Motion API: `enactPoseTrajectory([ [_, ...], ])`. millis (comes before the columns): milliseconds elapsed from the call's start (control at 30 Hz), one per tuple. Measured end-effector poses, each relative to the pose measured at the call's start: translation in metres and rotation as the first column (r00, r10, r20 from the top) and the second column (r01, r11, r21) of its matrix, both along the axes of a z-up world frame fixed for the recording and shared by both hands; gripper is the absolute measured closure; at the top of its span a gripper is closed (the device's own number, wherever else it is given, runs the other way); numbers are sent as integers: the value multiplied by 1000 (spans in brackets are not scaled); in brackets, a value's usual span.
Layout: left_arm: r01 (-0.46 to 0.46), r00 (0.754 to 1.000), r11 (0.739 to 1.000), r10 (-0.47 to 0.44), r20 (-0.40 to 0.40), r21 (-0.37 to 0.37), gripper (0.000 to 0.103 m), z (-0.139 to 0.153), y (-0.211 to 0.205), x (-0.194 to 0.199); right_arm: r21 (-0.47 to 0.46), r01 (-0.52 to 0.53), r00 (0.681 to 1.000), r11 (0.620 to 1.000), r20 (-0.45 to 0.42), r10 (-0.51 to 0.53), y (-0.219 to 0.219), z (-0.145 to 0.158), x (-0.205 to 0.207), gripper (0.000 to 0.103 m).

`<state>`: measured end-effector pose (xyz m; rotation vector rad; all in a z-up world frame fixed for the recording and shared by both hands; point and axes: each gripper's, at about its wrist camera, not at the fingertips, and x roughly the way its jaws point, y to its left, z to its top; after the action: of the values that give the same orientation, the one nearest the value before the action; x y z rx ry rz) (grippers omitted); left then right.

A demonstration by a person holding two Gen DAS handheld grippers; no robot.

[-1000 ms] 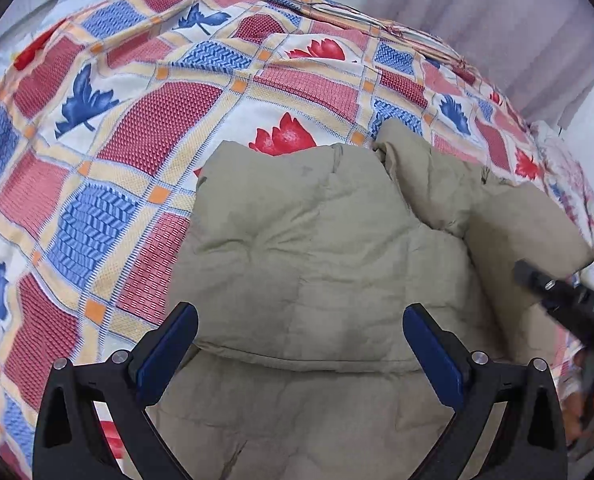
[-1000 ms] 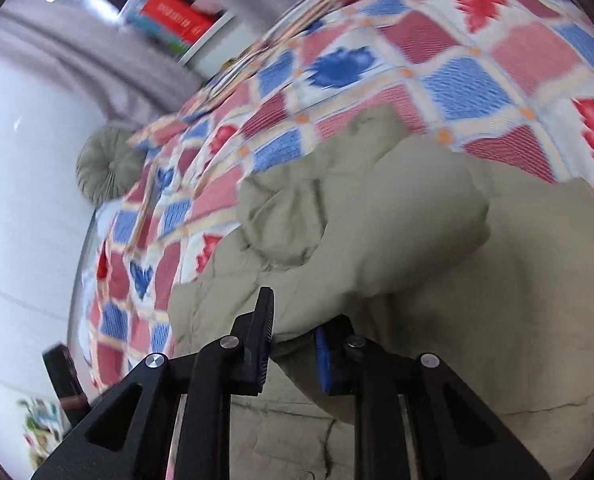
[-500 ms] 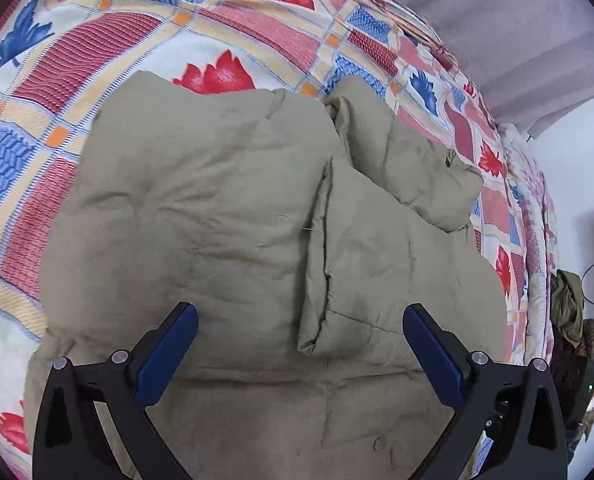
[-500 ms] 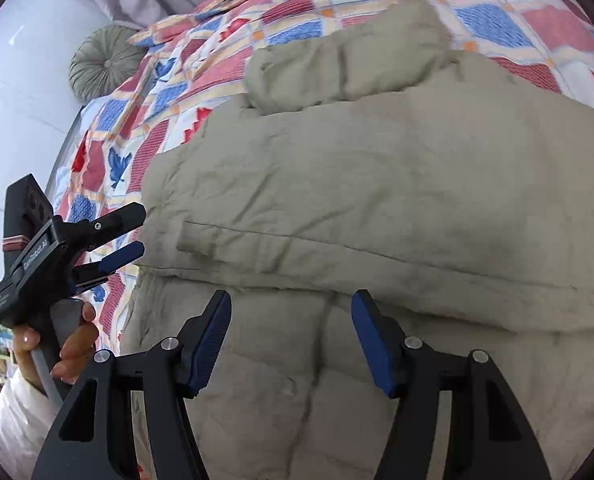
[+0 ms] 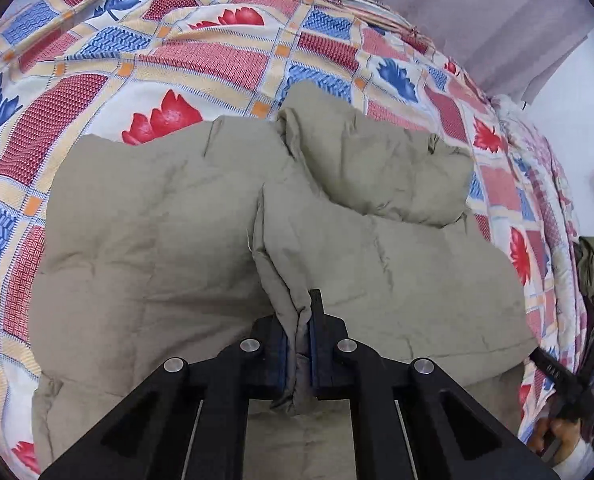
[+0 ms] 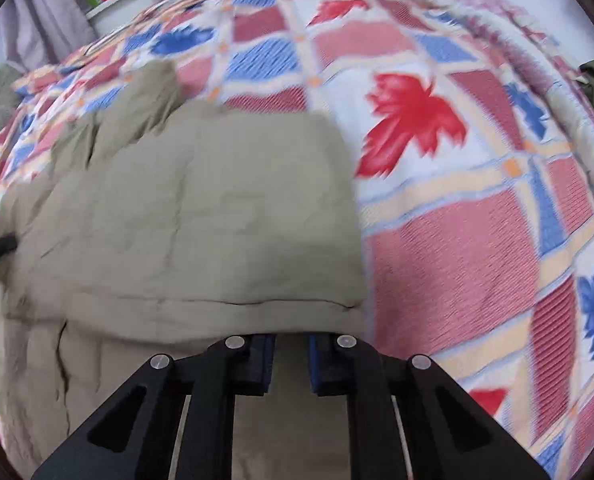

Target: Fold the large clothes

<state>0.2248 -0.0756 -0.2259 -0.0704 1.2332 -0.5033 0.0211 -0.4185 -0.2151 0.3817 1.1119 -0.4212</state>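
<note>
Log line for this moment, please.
task: fold jacket | left claw: shut on jacket fold | right claw: closing over jacket edge | surface: patterned quilt

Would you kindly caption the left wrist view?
Left gripper pinches a fold of khaki padded jacket on patchwork quilt.

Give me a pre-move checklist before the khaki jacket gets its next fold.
1. Left gripper pinching a ridge of the jacket: ok.
2. Right gripper gripping the jacket's edge: cannot tell; its fingers are closing under a fold, blurred.
3. Jacket wholly on the patterned bedspread: cannot tell; near edge is out of view.
4. Hood lying on the jacket's far side: ok.
5. Bedspread beyond the jacket free: ok.
</note>
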Motion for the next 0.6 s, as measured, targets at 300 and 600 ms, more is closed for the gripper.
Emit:
enactPoseTrajectory([
  [300, -10, 998, 977, -2, 56, 213, 93, -23, 13, -5, 80, 72, 997, 994, -21, -71, -11, -37, 5, 90],
  [600, -25, 991, 978, -3, 135, 205, 93, 30, 40, -9, 209, 9, 998, 978, -58, 3, 7, -5, -35, 86],
])
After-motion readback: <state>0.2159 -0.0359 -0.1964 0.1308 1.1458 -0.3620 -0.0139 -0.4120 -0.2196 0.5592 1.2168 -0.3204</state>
